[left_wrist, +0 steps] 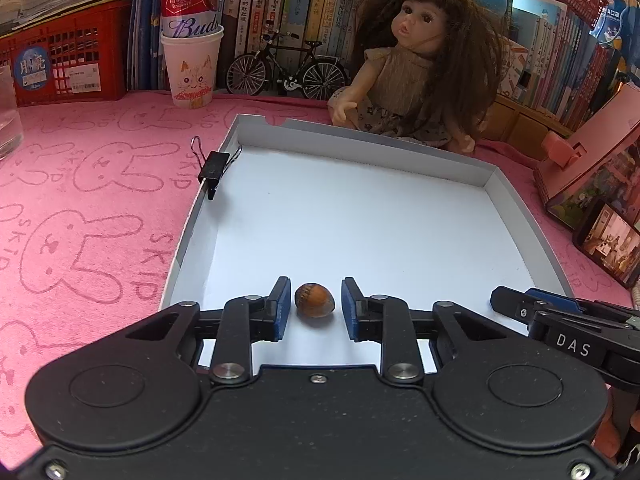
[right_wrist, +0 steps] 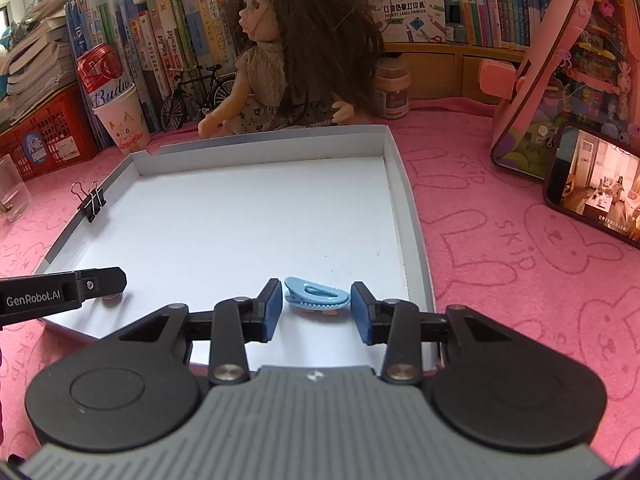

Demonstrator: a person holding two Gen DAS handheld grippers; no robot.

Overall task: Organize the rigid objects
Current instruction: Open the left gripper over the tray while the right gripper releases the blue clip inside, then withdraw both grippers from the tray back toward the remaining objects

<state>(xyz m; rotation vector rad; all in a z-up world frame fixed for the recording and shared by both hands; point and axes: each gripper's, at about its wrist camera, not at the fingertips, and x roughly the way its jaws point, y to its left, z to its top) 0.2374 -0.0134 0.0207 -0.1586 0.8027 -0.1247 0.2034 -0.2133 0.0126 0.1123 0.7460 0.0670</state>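
A brown hazelnut point(left_wrist: 314, 300) lies on the white floor of the shallow cardboard tray point(left_wrist: 360, 208), near its front edge. My left gripper point(left_wrist: 315, 283) straddles the nut, open, with a gap on each side of it. In the right wrist view a light blue hair clip point(right_wrist: 316, 300) lies on the same tray point(right_wrist: 260, 220) near its front right. My right gripper point(right_wrist: 316, 285) stands open around the clip, and its pads are not touching it. A black binder clip point(left_wrist: 214, 168) is clamped on the tray's left wall.
A doll point(left_wrist: 416, 68) sits behind the tray, beside a model bicycle point(left_wrist: 288, 66) and a paper cup holding a red can point(left_wrist: 192, 68). There is a glass point(left_wrist: 8, 116) at the far left. A pink toy house point(right_wrist: 568, 72) and a phone point(right_wrist: 596, 184) stand on the right. Pink bunny-print cloth covers the table.
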